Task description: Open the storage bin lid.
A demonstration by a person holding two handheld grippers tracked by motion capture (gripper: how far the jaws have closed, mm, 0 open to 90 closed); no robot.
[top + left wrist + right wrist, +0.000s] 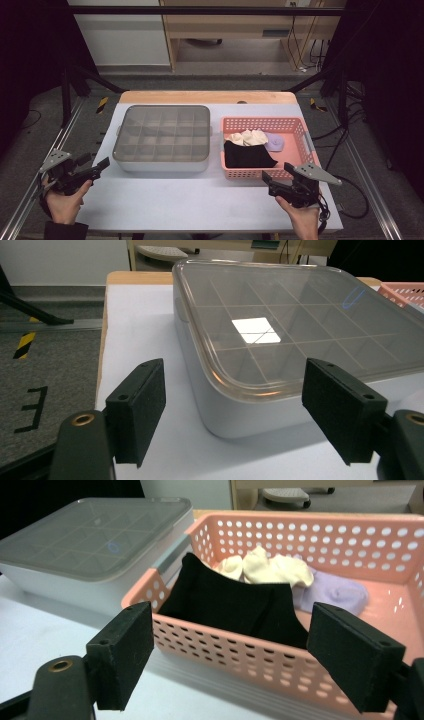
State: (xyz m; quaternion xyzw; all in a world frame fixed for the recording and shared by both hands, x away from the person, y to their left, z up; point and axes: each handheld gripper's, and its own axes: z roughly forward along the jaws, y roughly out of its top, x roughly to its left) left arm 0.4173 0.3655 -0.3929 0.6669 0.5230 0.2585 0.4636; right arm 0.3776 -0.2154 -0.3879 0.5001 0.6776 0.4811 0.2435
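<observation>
Both claws idle at the near edge of the bench (200, 205), jaws spread wide, nothing held. Right claw (274, 181) sits just in front of the pink basket (300, 125); the black cloth (247, 155) lies straight ahead of it, draped against the basket's near wall, cream socks (248, 137) and a lilac piece (274, 142) behind. Left claw (95, 167) faces the near-left corner of the lidded divider box (162, 137), lid on. Right claw is clearly nearer the cloth; likely reach is forward over the wall.

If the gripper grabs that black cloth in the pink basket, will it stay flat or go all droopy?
Probably droopy: the black cloth lies folded and sags against the basket wall. It looks thin, so likely light. It may unfold when lifted.
</observation>
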